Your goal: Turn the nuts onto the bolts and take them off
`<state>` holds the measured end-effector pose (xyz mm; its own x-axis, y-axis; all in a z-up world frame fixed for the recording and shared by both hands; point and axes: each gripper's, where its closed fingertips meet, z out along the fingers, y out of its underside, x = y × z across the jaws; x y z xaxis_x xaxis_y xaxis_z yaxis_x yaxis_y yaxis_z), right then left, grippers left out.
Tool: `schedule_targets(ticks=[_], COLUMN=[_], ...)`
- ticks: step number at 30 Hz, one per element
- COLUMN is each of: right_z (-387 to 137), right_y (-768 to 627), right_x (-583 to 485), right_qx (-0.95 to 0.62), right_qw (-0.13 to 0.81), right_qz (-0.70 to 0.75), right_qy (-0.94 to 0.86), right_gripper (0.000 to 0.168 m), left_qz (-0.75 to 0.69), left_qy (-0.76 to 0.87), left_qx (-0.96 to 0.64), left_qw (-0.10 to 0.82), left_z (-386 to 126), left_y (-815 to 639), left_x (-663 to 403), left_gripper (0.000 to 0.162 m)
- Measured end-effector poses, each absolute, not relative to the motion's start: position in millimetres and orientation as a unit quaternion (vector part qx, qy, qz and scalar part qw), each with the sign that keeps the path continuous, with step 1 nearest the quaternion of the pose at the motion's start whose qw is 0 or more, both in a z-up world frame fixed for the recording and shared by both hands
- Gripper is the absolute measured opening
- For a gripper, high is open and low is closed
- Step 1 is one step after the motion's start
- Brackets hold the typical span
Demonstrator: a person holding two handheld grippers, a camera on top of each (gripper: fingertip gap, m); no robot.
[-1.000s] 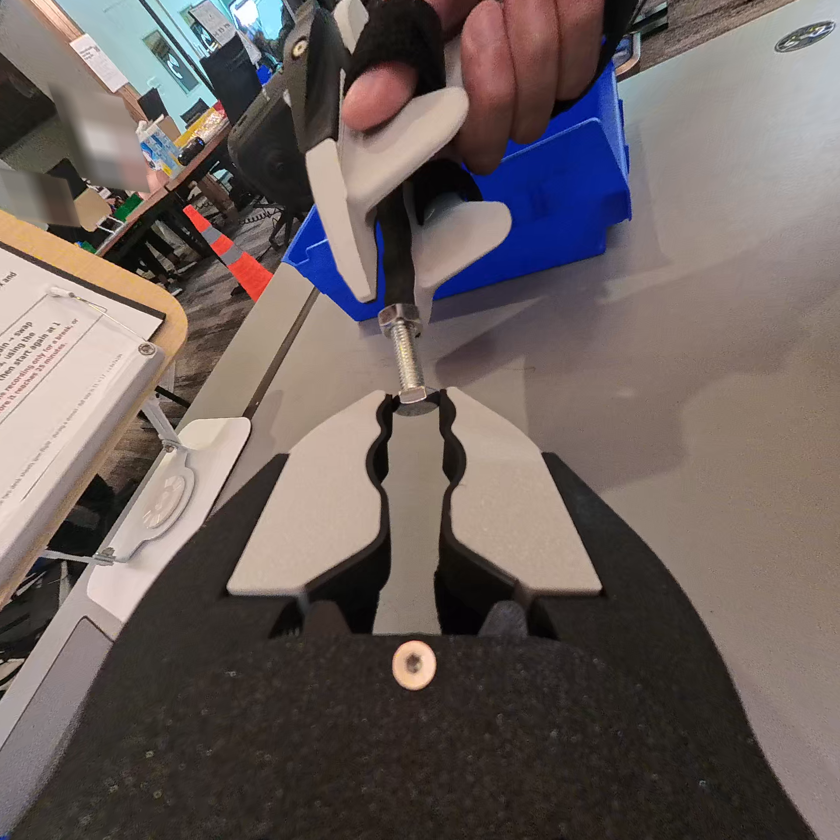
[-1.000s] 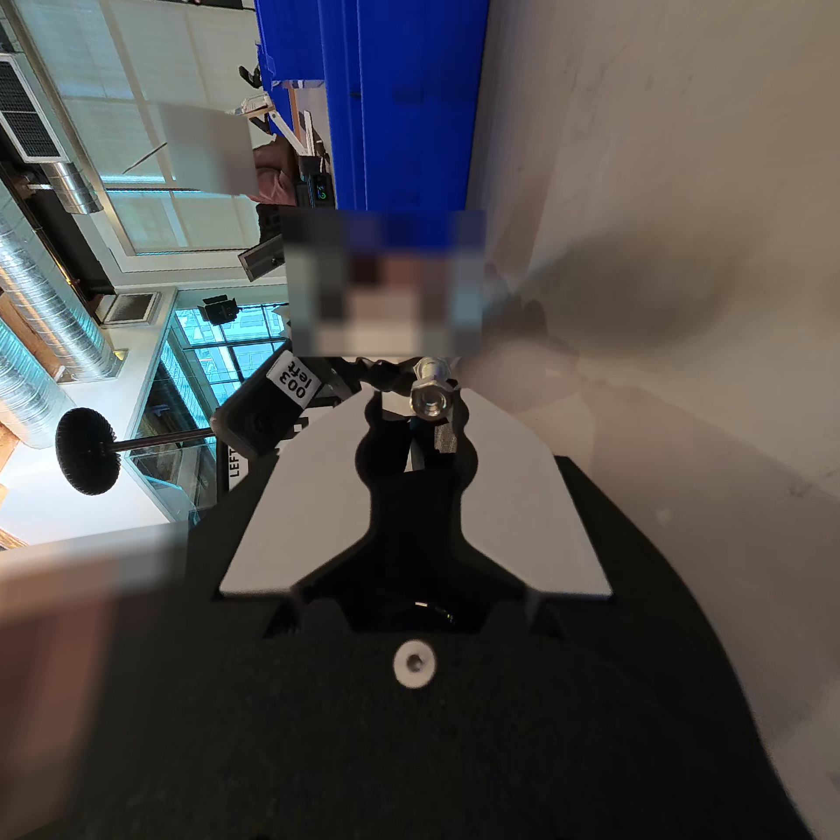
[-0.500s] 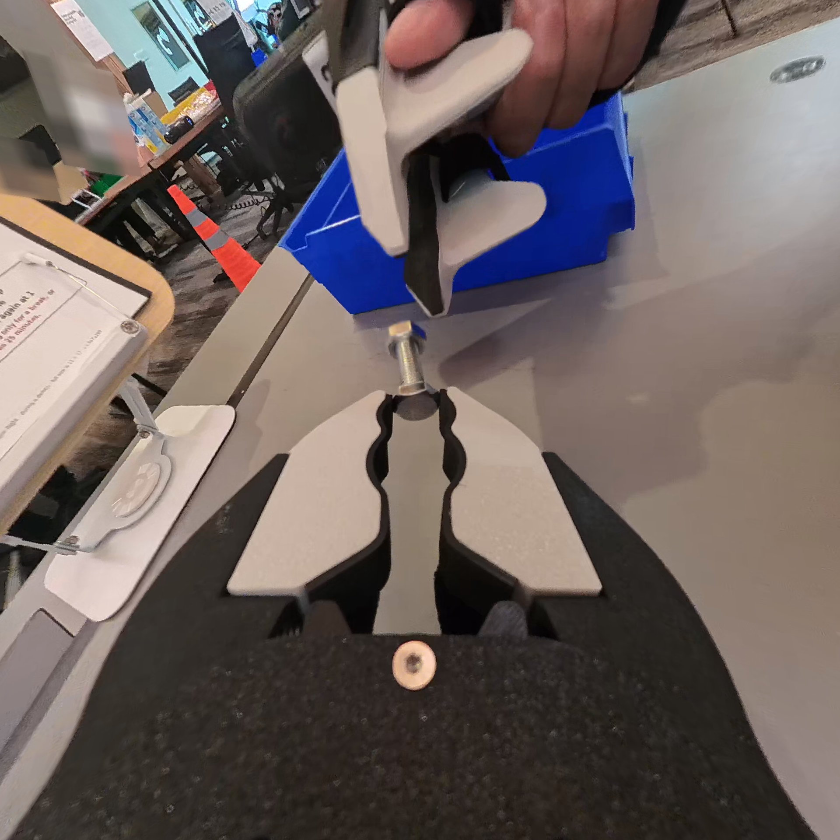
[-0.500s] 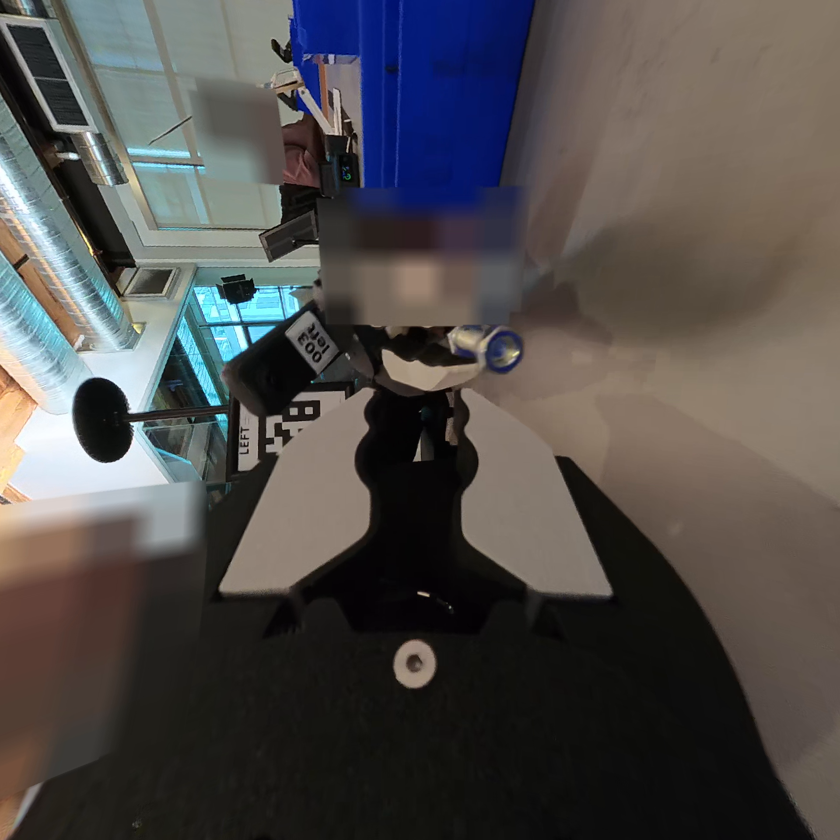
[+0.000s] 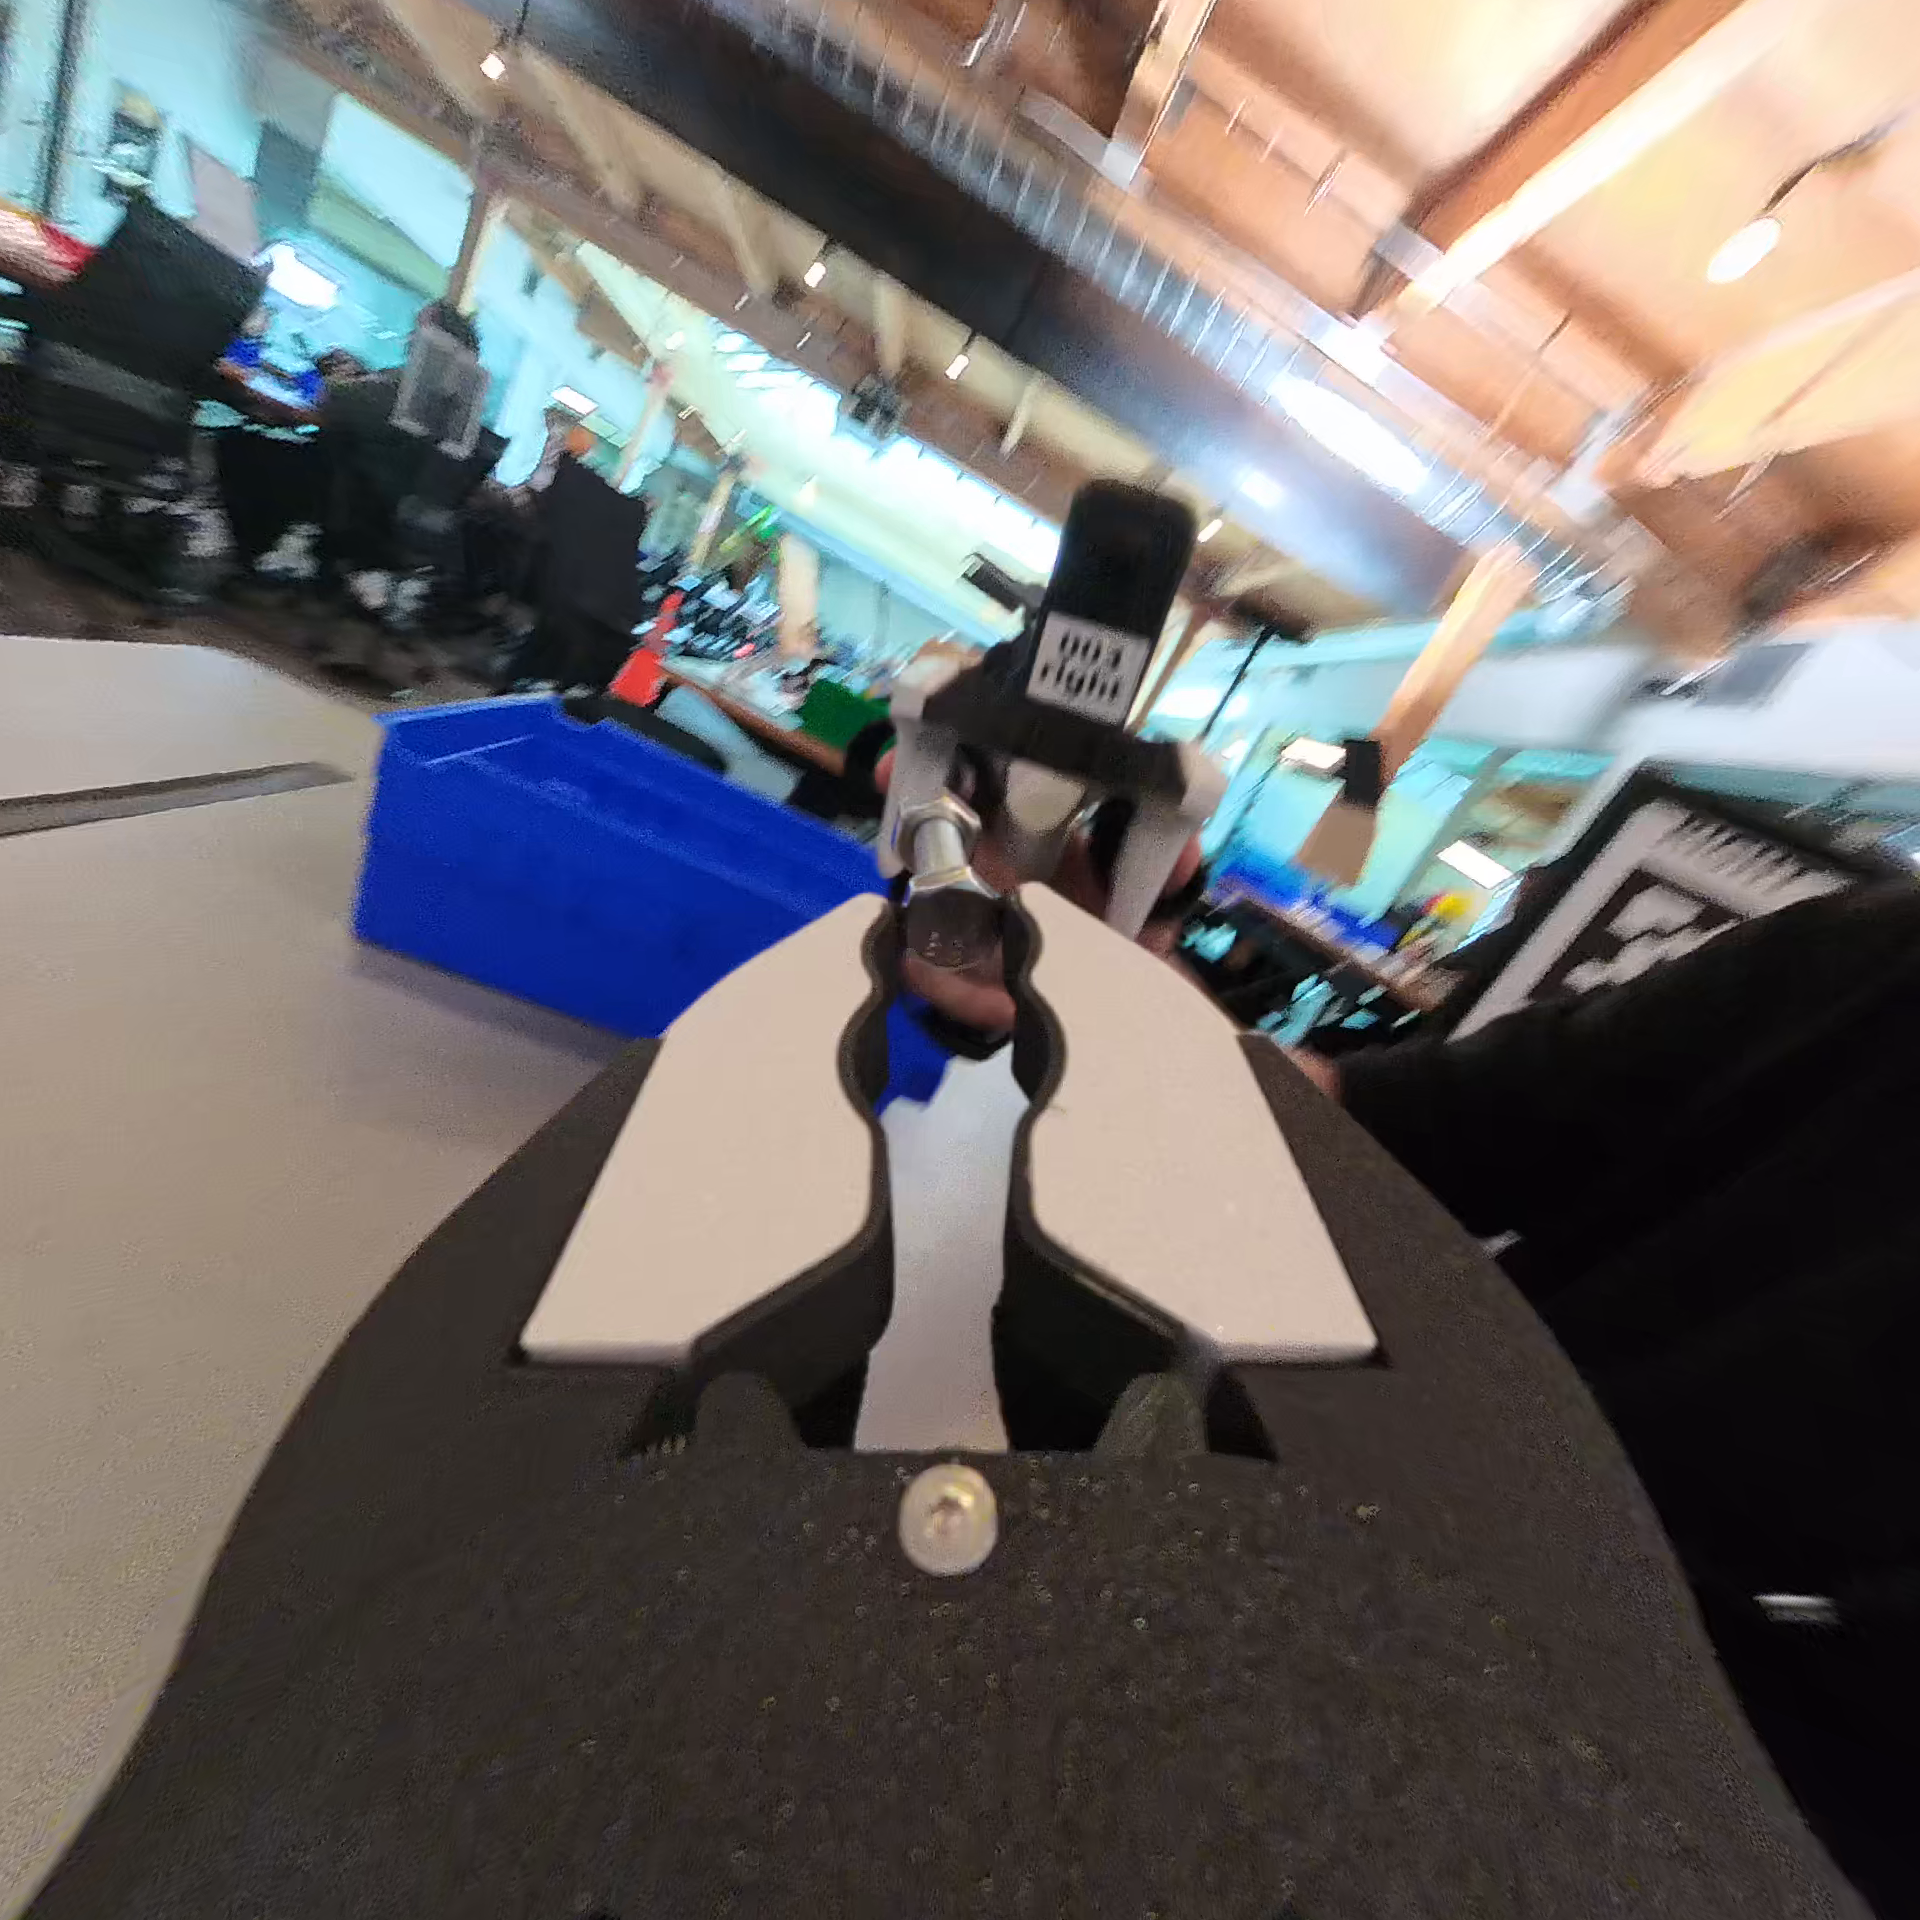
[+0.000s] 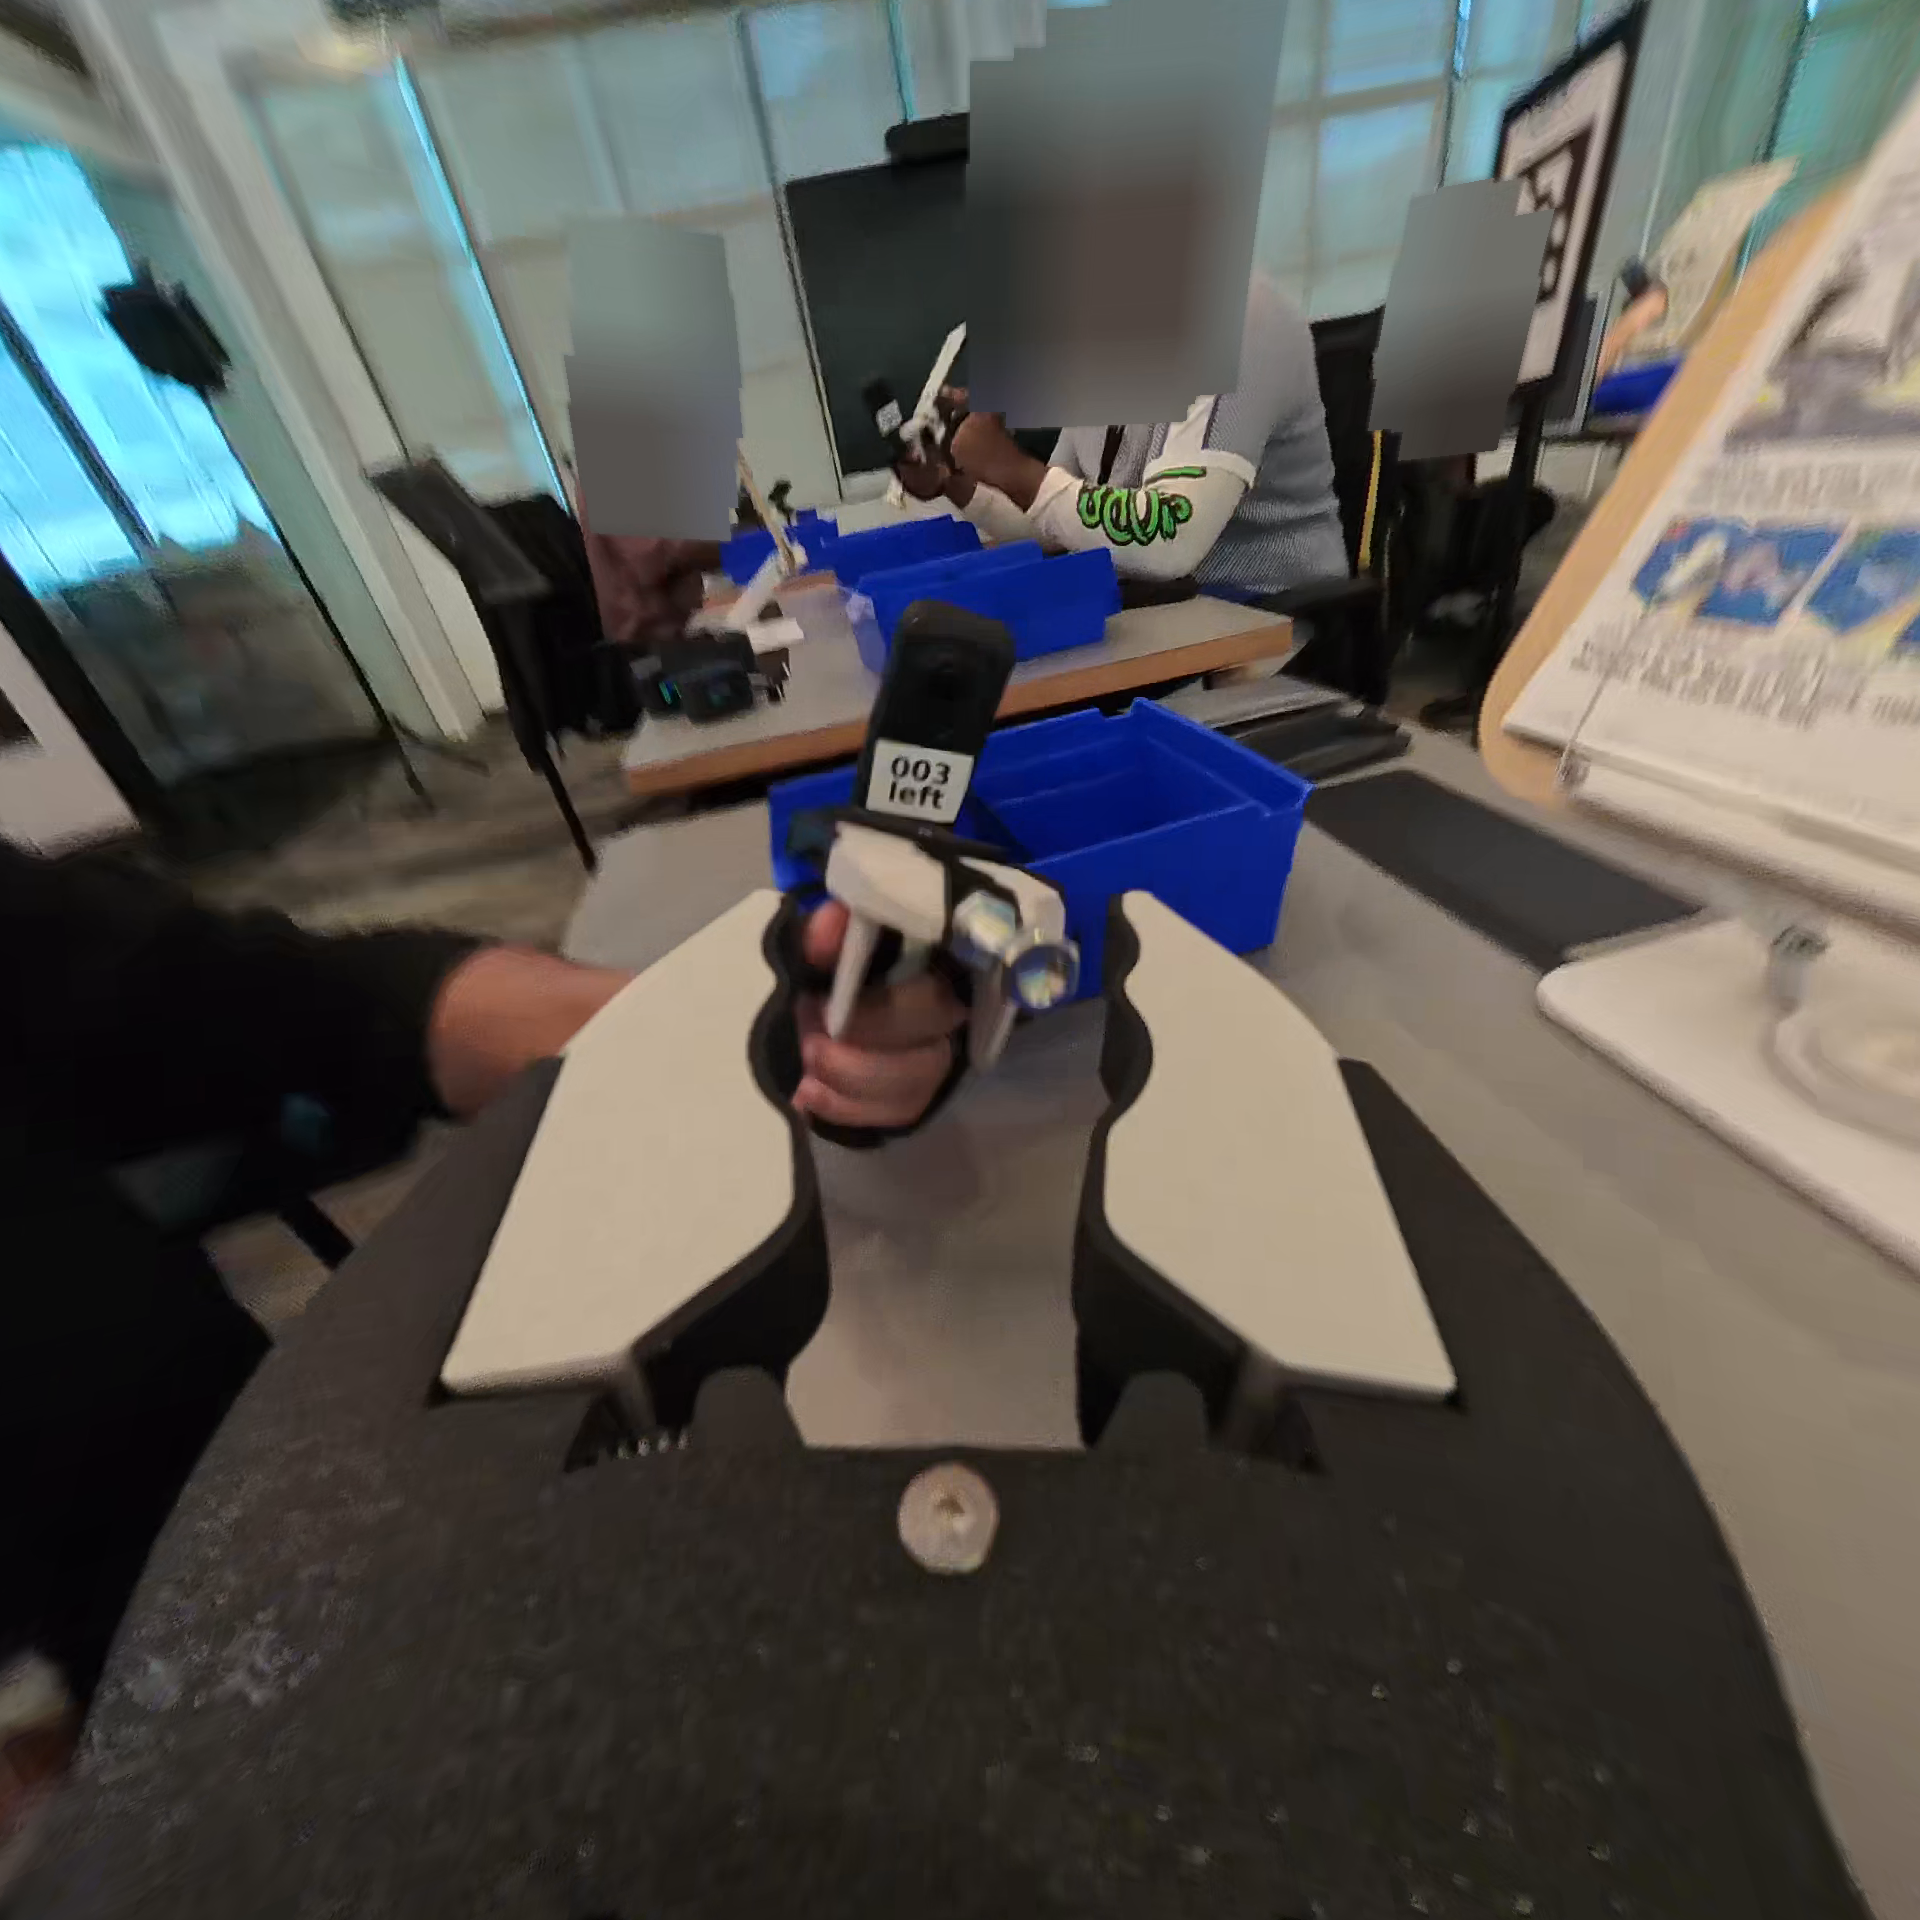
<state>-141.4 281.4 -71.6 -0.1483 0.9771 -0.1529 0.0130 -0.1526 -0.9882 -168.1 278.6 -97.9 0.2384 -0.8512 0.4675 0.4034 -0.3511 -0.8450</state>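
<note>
My left gripper (image 5: 951,920) is shut on the head of a silver bolt (image 5: 940,862), held in the air with the shaft pointing away from me. A nut (image 5: 938,821) sits near the far end of the shaft. My right gripper (image 6: 945,920) is open and empty, its jaws wide apart. It faces the left gripper (image 6: 966,940), a short way from the bolt (image 6: 1003,940) and the nut (image 6: 1042,971) at the tip. In the left wrist view the right gripper (image 5: 1039,831) shows just beyond the bolt's tip, jaws apart.
A blue bin (image 6: 1153,831) stands on the grey table (image 6: 935,1278) behind the grippers; it also shows in the left wrist view (image 5: 582,862). A white stand holding printed sheets (image 6: 1766,644) is at the right. People sit at tables farther back. The tips of one gripper are about 5 cm away from the tips of the other.
The right gripper has let go of the nut, drawn back and opened wide. Both grippers have swung up from the table and now face each other level. The left still holds the bolt.
</note>
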Motion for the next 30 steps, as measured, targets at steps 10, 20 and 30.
schedule_targets(ticks=[10,20,30], right_z=[-75.6,-73.7,-86.2], right_y=[243.7,253.0,265.3], right_x=[-148.1,-143.9,-148.6], right_qx=[-0.333,-0.348,-0.364], right_qw=[0.531,0.532,0.542], right_qz=[0.353,0.347,0.329], right_qy=[-0.695,-0.689,-0.682], right_gripper=[0.059,0.059,0.054], left_qz=[-0.648,-0.666,-0.693], left_qy=[0.22,0.224,0.214], left_qx=[-0.538,-0.519,-0.496], left_qw=[0.492,0.487,0.478], left_z=[-80.5,-72.3,-68.0], left_y=[257.7,250.3,246.7], left_x=[-160.8,-159.7,-160.5], left_gripper=[0.018,0.018,0.018])
